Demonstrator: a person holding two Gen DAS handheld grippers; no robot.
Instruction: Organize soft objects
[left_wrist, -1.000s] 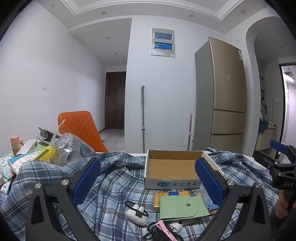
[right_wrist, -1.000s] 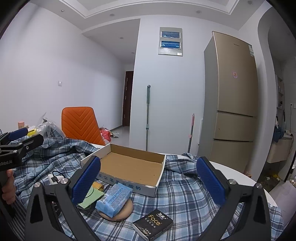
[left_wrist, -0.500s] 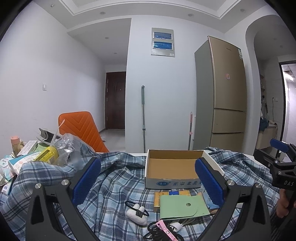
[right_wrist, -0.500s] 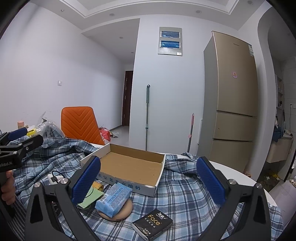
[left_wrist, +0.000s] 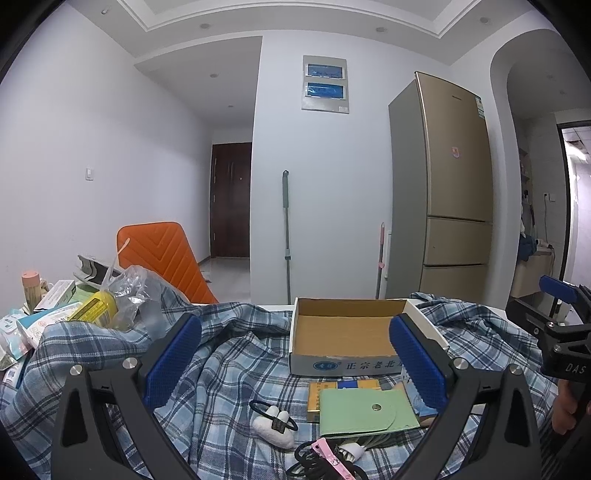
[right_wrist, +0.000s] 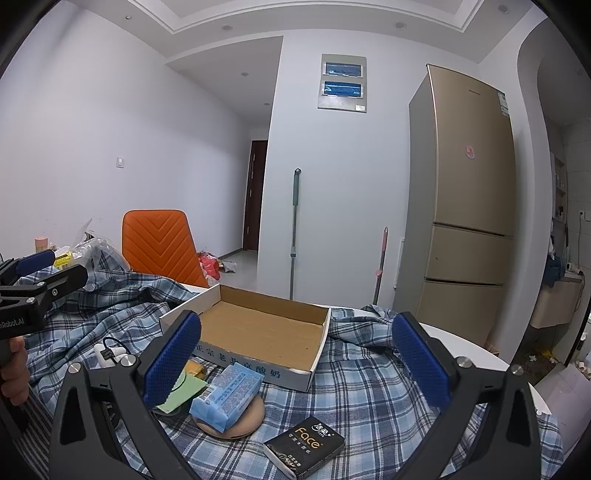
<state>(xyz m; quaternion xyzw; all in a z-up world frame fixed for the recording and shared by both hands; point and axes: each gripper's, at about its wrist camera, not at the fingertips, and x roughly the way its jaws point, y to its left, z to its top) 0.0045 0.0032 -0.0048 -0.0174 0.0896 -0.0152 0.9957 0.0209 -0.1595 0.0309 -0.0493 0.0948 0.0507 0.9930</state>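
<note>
You held the left hand-held gripper (left_wrist: 293, 363) and right hand-held gripper (right_wrist: 295, 360) level above the worktop's blue plaid cloth (right_wrist: 373, 391), jaws apart, gripping nothing. Near you lay a black tissue pack (right_wrist: 304, 445) and a light-blue tissue pack (right_wrist: 225, 395). Beyond them the shallow brown cardboard box (right_wrist: 258, 332) sat empty.

Both wrist cameras sit low over the surface (left_wrist: 240, 369), looking level across it toward the far wall and fridge (left_wrist: 454, 192). The left view faces the cardboard box (left_wrist: 343, 332) head-on from nearby; the right view meets it cornerwise. Both share the box, orange chair (right_wrist: 159, 243) and fridge, and each catches the other tool at its edge.
</note>
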